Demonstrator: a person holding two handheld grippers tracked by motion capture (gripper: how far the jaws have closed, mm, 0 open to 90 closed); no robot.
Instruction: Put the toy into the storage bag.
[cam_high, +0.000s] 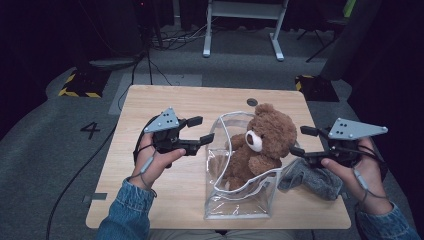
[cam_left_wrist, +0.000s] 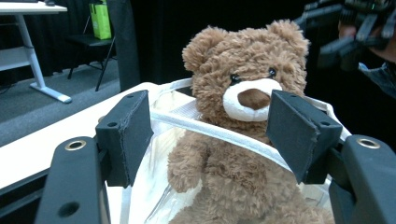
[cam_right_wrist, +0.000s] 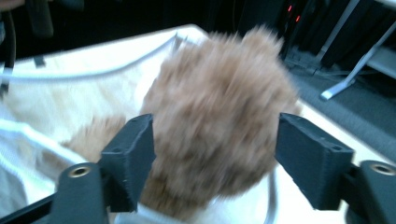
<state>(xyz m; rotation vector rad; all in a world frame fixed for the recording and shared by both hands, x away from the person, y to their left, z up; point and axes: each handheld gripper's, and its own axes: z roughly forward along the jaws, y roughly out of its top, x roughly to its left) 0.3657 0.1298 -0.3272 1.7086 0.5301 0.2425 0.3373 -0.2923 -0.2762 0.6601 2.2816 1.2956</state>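
Wooden desk (cam_high: 150, 210) carries my clear pouch (cam_high: 240, 202), brown teddy bear (cam_high: 260, 145) sitting half inside. Both tools are released: left tool (cam_high: 202, 130) near the pouch rim, right tool (cam_high: 302, 141) beside the bear. I'd grip the rim, then press the bear's head lower.

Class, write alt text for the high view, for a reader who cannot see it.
A brown teddy bear sits in an open clear plastic bag on a wooden table. A person's hands hold the left gripper and the right gripper on either side of it, both with jaws open. A grey cloth lies under the right gripper.
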